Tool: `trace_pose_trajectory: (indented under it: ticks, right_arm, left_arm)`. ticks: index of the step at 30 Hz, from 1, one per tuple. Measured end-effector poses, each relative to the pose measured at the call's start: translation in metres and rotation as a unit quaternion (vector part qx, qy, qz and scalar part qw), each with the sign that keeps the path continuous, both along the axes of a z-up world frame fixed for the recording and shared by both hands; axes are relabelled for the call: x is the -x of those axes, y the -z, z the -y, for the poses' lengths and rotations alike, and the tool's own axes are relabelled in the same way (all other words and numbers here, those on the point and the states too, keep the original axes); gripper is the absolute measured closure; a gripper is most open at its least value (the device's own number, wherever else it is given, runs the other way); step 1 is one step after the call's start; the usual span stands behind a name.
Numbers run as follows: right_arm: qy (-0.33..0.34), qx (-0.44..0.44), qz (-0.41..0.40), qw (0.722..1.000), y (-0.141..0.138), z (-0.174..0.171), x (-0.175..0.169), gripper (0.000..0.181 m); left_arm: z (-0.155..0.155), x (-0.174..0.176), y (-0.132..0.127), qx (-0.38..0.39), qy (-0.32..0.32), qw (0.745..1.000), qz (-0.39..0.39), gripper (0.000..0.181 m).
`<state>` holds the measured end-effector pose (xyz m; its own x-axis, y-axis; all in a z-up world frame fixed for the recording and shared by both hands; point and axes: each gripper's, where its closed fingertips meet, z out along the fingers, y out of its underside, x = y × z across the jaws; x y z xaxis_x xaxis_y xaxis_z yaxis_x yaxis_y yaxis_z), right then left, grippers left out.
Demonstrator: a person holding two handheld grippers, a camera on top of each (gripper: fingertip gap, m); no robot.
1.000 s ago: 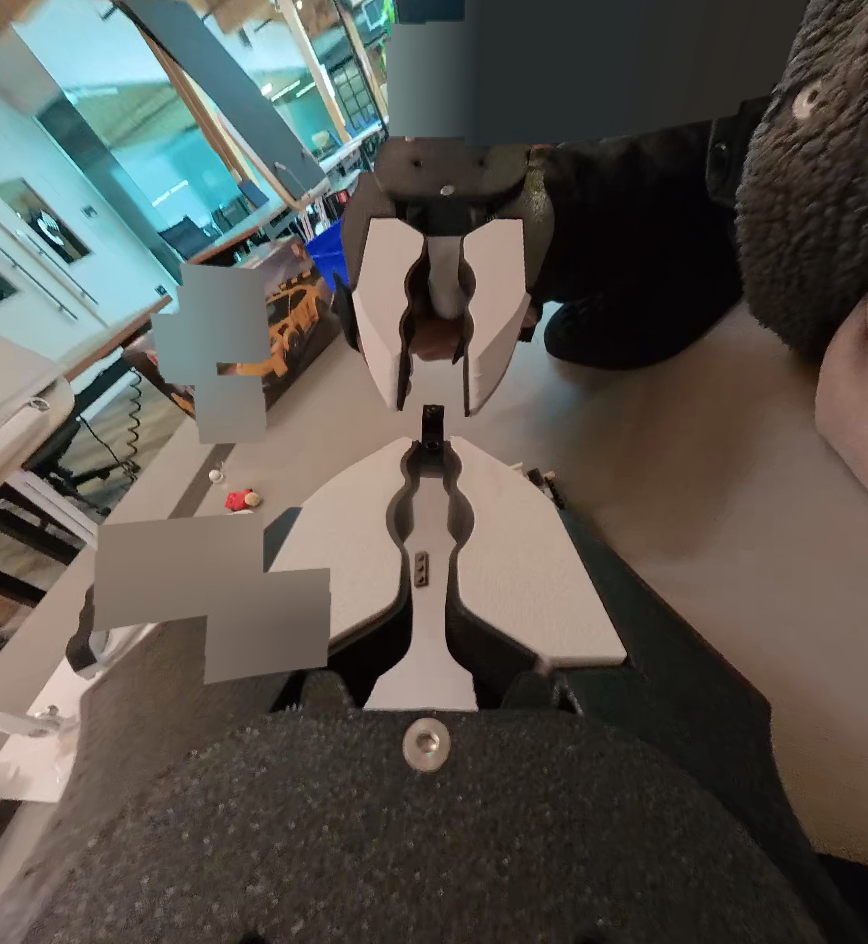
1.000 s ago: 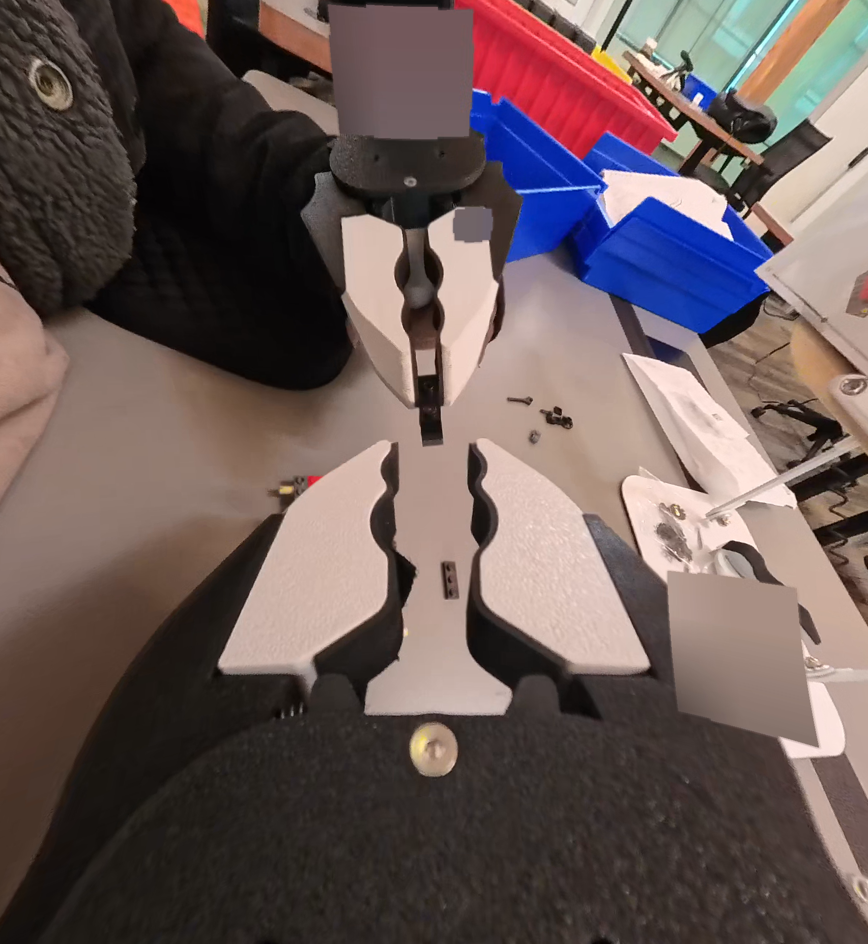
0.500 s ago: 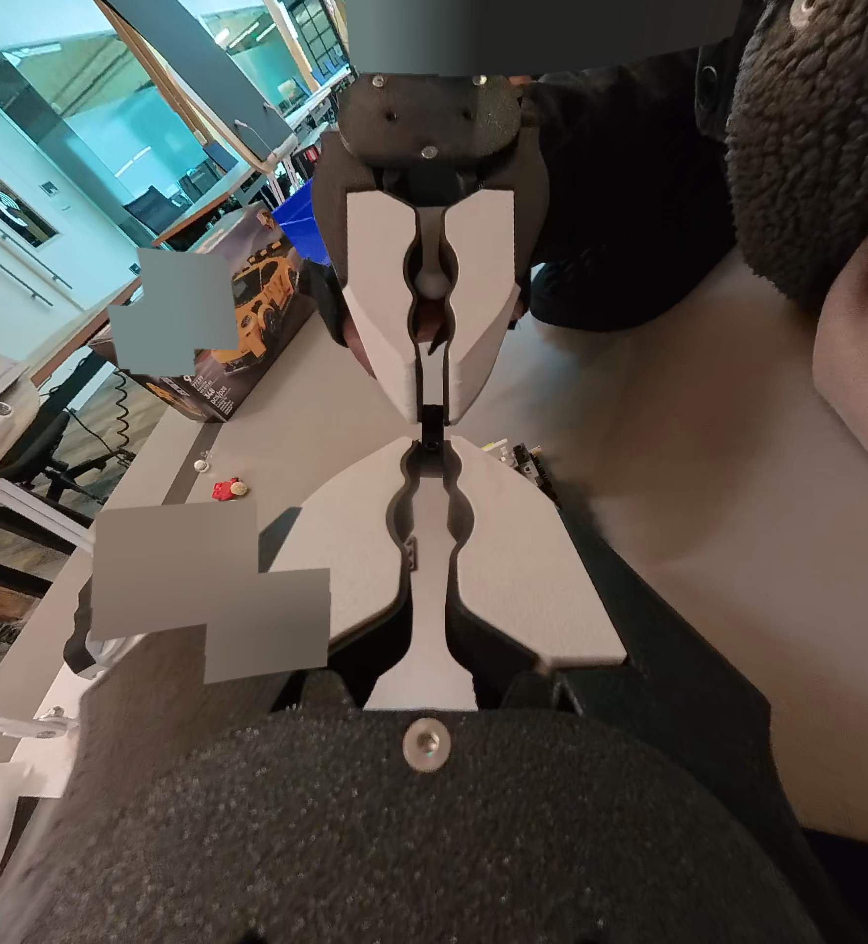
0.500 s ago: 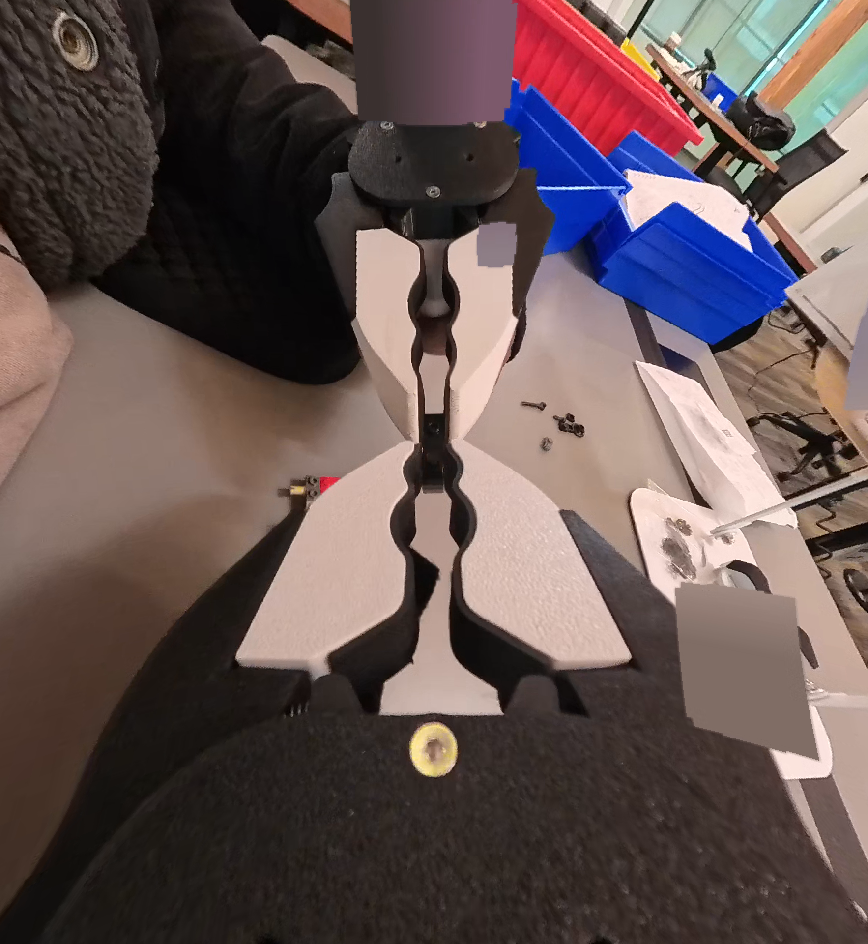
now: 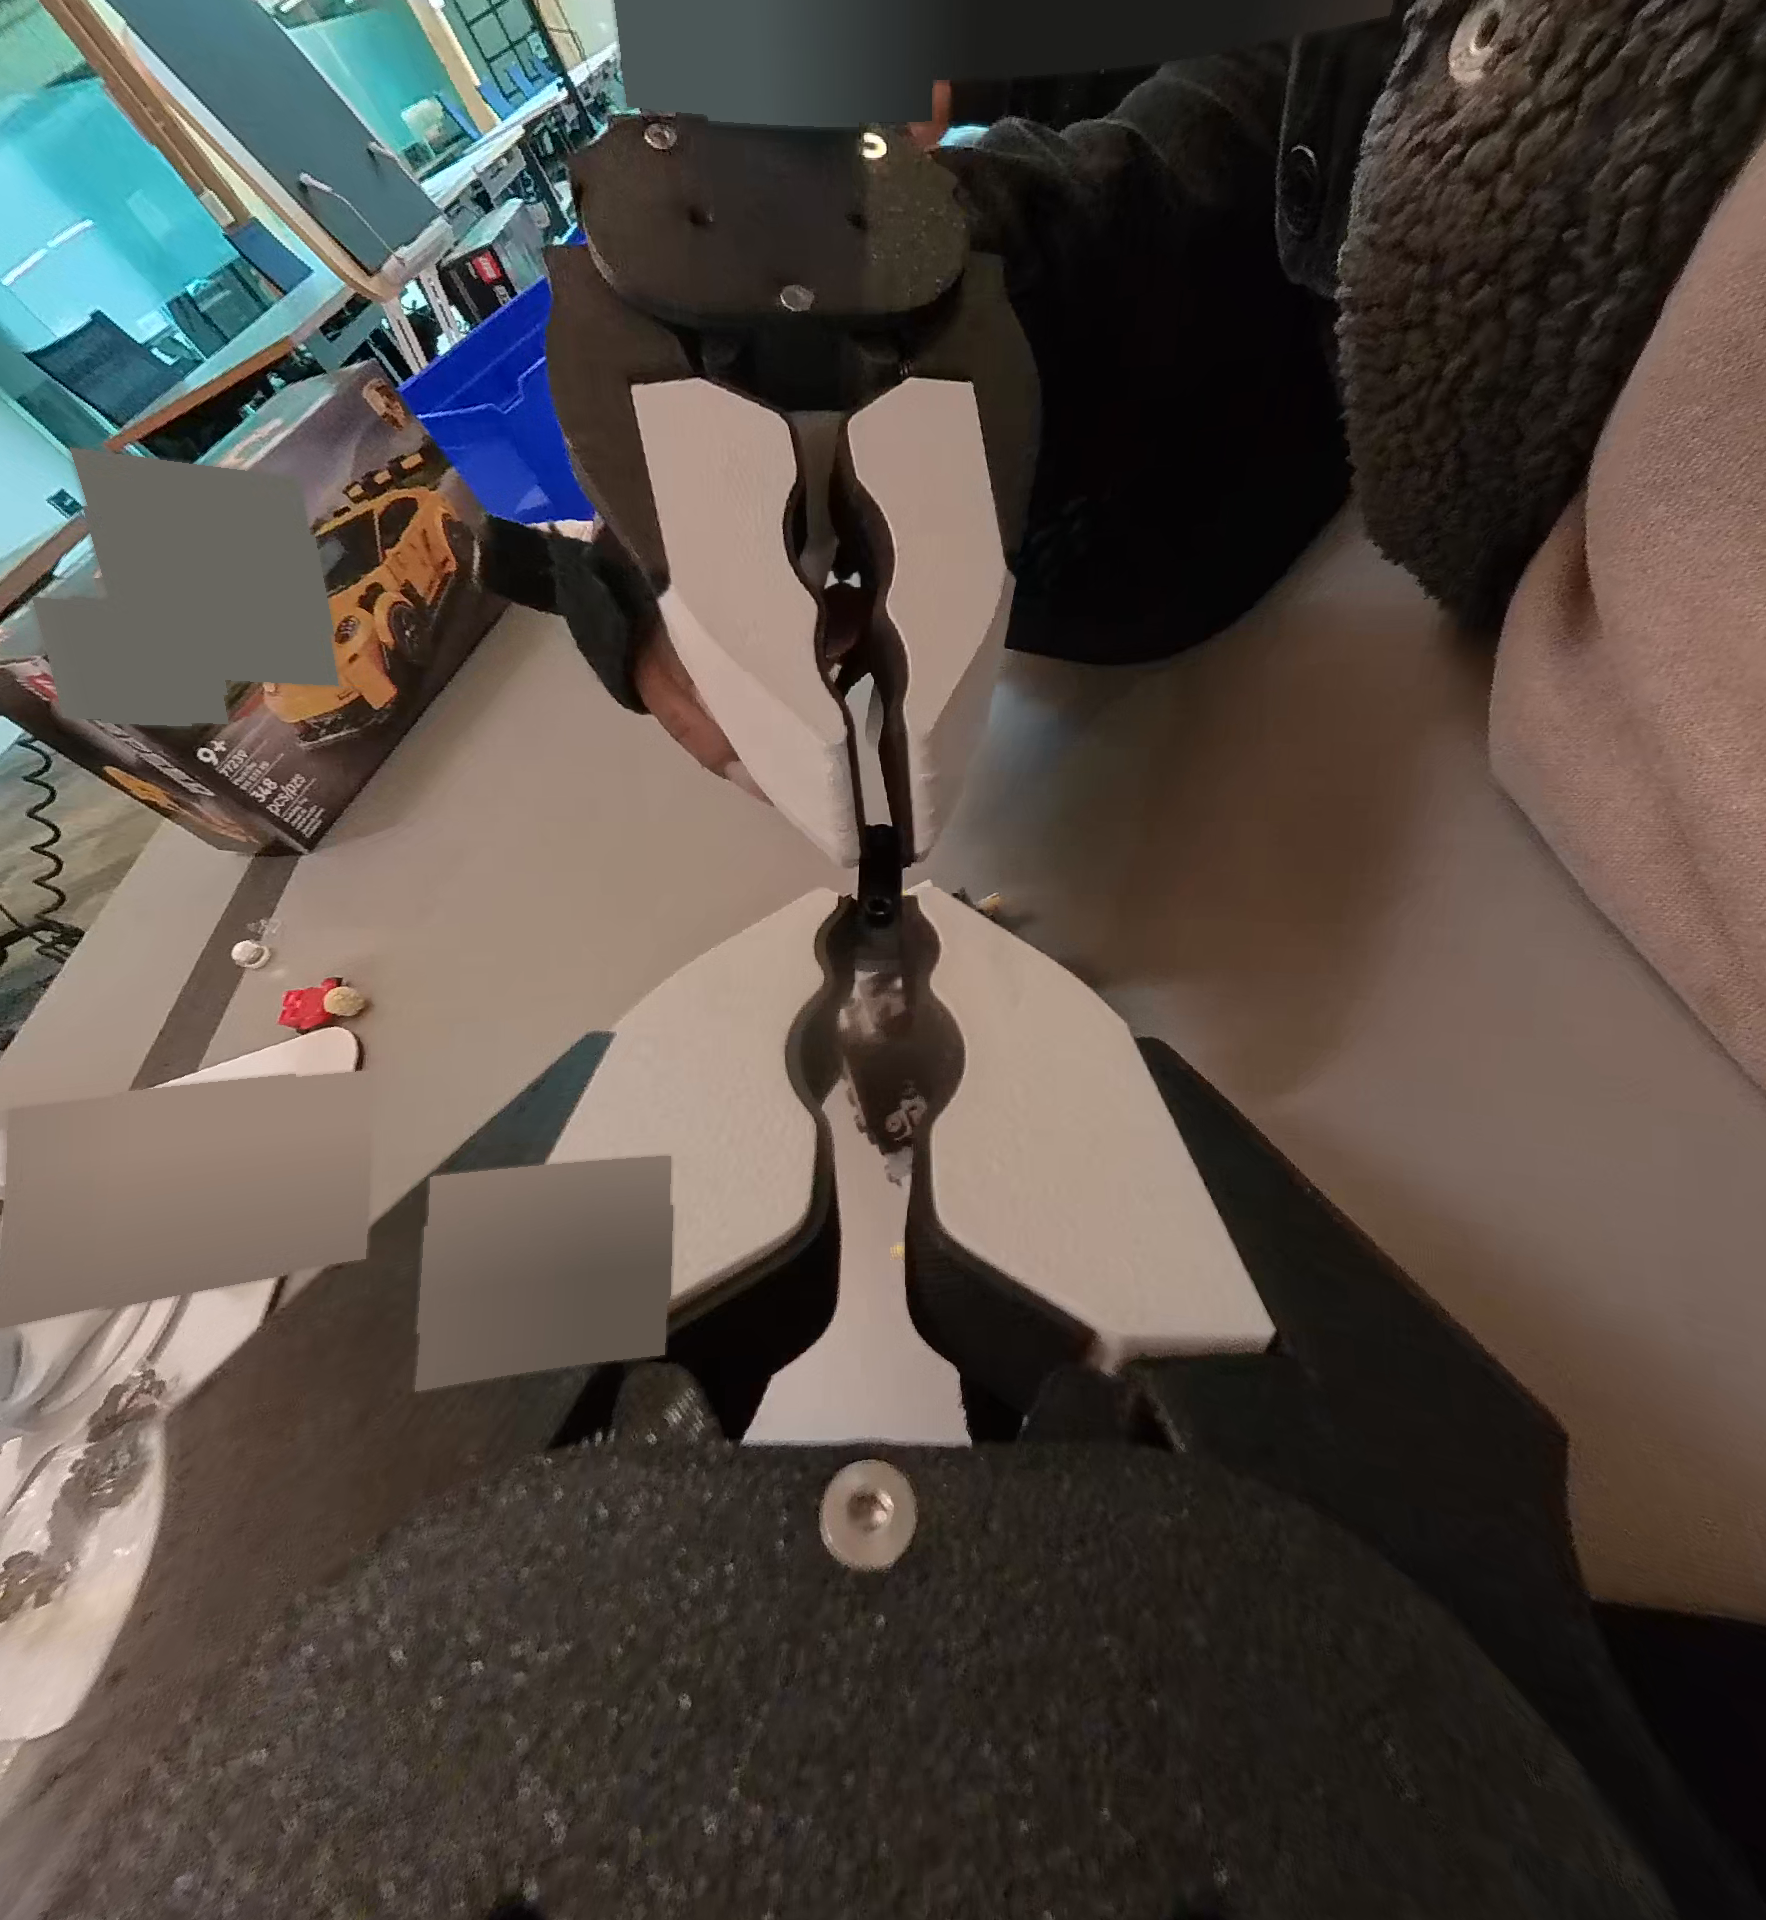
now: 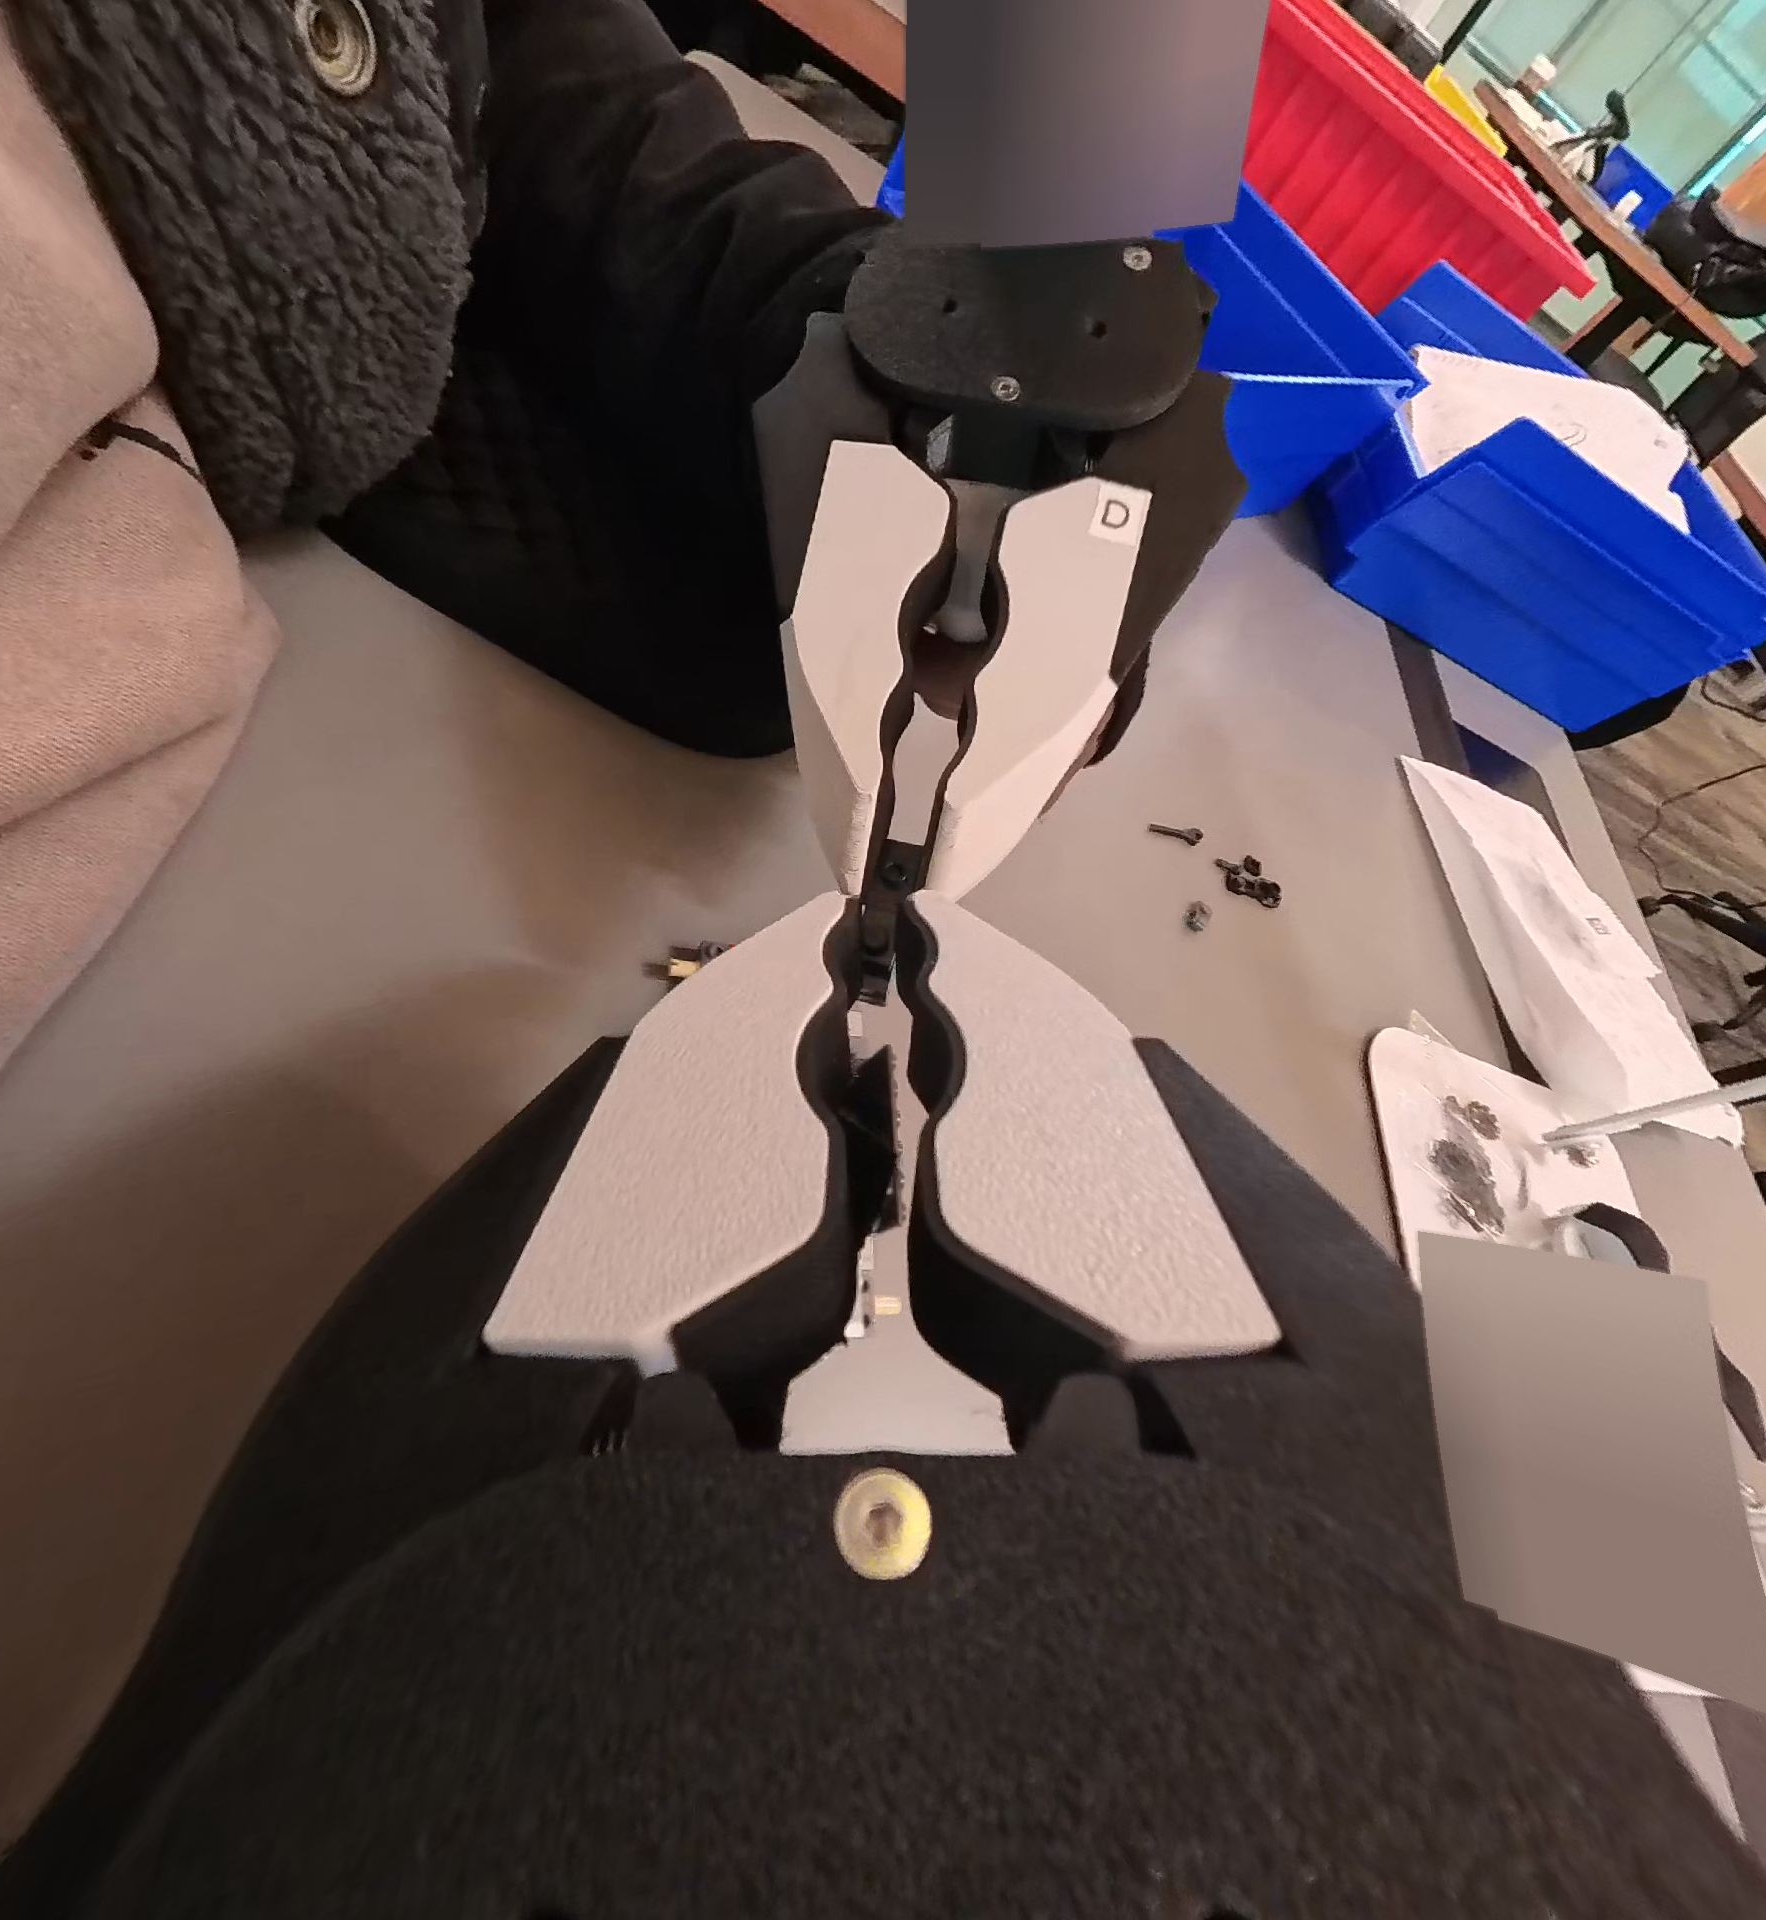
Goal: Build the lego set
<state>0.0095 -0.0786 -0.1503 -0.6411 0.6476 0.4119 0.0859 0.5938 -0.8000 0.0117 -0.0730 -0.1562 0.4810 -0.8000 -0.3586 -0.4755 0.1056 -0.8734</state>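
My two grippers meet tip to tip above the grey table (image 5: 505,831). In the left wrist view my left gripper (image 5: 877,906) is shut on a small black lego piece (image 5: 877,868), and the right gripper (image 5: 884,840) comes down from the top, shut on the same piece's other end. In the right wrist view my right gripper (image 6: 877,920) is shut on the black piece (image 6: 892,878), and the left gripper (image 6: 894,864) faces it, tilted. More small parts show blurred between the fingers of each view's own gripper.
A lego box (image 5: 339,623) with a yellow car stands at the left, a red piece (image 5: 310,1006) near it. Blue bins (image 6: 1481,499) and a red bin (image 6: 1378,156) stand at the back right. Loose black pieces (image 6: 1243,883), a paper bag (image 6: 1544,914) and a white tray (image 6: 1419,1081) lie right. A person's sleeves are close. The tips of both grippers are at nearly the same place.
The right gripper, open a second ago, has closed on the black piece held by the left gripper. Both grippers have come closer together and now stand tilted.
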Motion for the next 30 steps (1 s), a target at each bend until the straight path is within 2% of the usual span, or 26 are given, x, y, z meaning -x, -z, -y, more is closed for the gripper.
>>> trace_pose_trajectory:
  ticks: [5,9,12,18,25,30]
  right_arm:
    - [-0.008,0.002,0.001,1.000,0.002,0.004,0.000,0.181]
    - [0.014,0.033,-0.019,0.999,-0.015,-0.002,0.001,0.181]
    - [0.026,0.057,-0.025,0.998,-0.025,-0.012,0.000,0.168]
    - [0.055,0.030,-0.014,0.998,-0.015,-0.020,0.006,0.163]
    - [0.058,0.012,-0.018,0.998,-0.011,-0.015,0.009,0.173]
    - [0.038,0.006,-0.011,0.999,-0.007,-0.011,0.005,0.173]
  left_arm:
    - [0.001,0.000,-0.001,-0.001,0.002,1.000,0.002,0.173]
    - [-0.003,0.006,-0.007,-0.005,-0.014,1.000,0.018,0.173]
    - [-0.006,0.009,-0.010,-0.017,-0.026,0.999,0.024,0.173]
    - [-0.009,0.013,-0.016,-0.042,-0.043,0.998,0.023,0.173]
    - [-0.009,0.011,-0.015,-0.044,-0.043,0.998,0.016,0.173]
    - [-0.004,0.007,-0.012,-0.027,-0.026,0.999,0.013,0.173]
